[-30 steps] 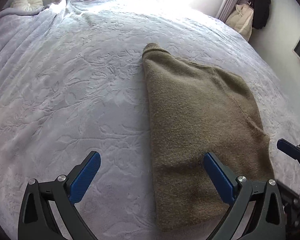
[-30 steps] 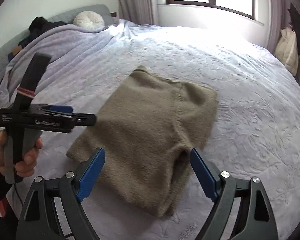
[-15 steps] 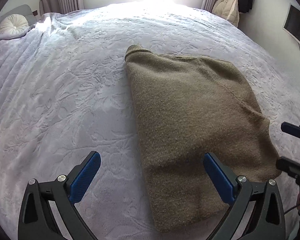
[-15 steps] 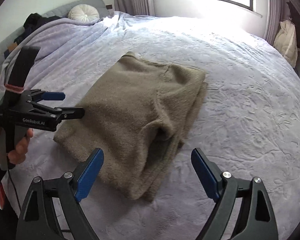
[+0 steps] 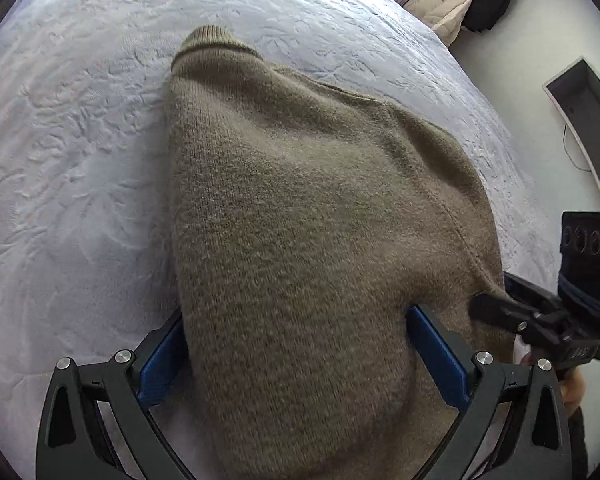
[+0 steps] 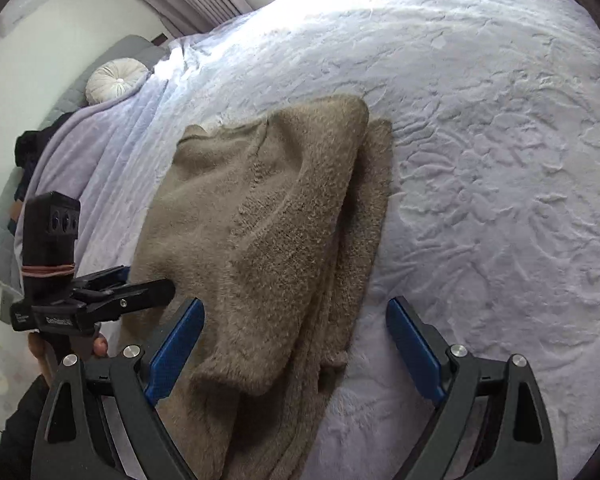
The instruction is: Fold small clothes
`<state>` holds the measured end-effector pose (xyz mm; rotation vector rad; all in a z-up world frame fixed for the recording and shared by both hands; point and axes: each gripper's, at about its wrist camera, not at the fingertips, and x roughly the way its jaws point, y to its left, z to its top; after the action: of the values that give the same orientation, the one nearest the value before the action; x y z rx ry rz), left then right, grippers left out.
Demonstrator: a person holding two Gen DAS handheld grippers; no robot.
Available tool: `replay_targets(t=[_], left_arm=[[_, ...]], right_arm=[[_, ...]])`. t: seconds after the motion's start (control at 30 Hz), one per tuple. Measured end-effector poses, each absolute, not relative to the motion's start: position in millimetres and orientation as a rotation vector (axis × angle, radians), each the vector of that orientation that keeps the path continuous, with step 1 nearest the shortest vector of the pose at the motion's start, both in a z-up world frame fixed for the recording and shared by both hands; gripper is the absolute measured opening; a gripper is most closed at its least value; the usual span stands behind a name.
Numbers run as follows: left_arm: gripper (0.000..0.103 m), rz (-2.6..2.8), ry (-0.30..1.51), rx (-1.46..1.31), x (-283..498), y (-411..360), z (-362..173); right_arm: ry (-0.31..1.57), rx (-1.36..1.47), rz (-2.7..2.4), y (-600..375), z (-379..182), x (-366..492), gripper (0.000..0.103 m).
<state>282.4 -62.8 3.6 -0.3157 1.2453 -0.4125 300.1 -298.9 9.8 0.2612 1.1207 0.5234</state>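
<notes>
Sweater (image 5: 308, 216) placement decides the coming move: the olive knit lies folded on the pale quilted bed (image 5: 72, 152), its long axis running straight away from both sets of fingers, with the ribbed collar (image 5: 208, 40) at the far end and the near end pushed in between the blue pads. In the left wrist view the left gripper (image 5: 300, 348) is seen spread wide, one blue pad pressed against the garment's left edge and the other sunk against the knit on the right, so the near end is straddled but, as far as can be judged, not pinched. In the right wrist view the right gripper (image 6: 296, 340) is likewise held wide apart: its left pad touches the sweater (image 6: 260, 232), while its right pad stands over bare bed (image 6: 500, 160), just beside the stacked layers of the folded edge. Nothing is clamped by either tool. Both are brought low over the near end, side by side and pointing the same way along the garment, the left one set further over the cloth and so judged the nearer to a full grip. The left device (image 6: 80, 304) is seen close beside the right one, almost touching the cloth edge. A round white cushion (image 6: 116, 80) rests at the head of the bed, well apart from the work. A closing on the near hem is judged to be the next need, followed by a lift toward the collar
</notes>
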Motion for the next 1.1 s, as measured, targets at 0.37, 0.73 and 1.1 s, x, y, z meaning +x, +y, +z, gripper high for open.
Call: replay_targets(t=[0.37, 0.73, 1.1], left_arm=[[0.044, -0.424, 1.19, -0.292, 275.2, -65.1, 29.5], [0.043, -0.435, 1.147, -0.253, 177.0, -46.2, 107.6], [0.043, -0.396, 1.071, -0.2, 27.4, -21.2, 115.0]], right_arm=[[1.073, 0.24, 0.598, -249.9, 22.1, 293.2, 0.048], [0.964, 0.173, 0.645, -230.0, 102.6, 189.8, 0.045], [0.928, 0.09, 0.734, -201.9, 112.3, 52.5, 0.045]])
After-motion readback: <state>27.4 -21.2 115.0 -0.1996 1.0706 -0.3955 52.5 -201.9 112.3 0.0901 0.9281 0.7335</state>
